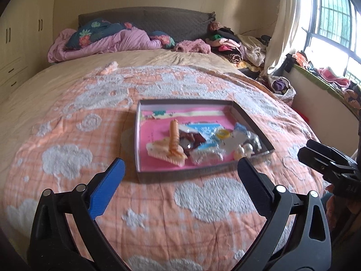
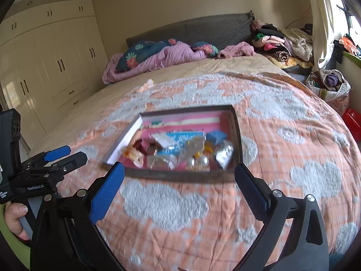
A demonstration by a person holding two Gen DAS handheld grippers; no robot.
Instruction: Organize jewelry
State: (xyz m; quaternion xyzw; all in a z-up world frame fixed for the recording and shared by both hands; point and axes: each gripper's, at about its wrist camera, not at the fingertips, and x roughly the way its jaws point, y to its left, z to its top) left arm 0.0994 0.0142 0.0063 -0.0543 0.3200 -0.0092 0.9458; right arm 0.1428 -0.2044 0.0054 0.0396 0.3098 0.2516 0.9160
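Jewelry [image 1: 242,150] jumbled w/ packets in tray [image 1: 252,122] at 12 o'clock (nothing sorted yet); left gripper [image 1: 180,164], right gripper [image 2: 179,169] jaws wide, empty.

Setting: we record a lived-in home bedroom. We note a large bed [image 1: 90,135] under an orange-and-white cloud-patterned quilt [image 2: 270,135], a grey padded headboard [image 1: 146,20], and a rumpled purple duvet [image 1: 112,43] with floral pillows [image 2: 135,56] at the head. We see built-in cream wardrobes [image 2: 45,56] along one wall — floor to ceiling, dark handles. Folded and loose clothes [image 1: 232,43] are heaped beside the bed; a barred window [image 1: 334,11] with a pale curtain [image 1: 284,22] lets in daylight — more clothing lies on its sill.
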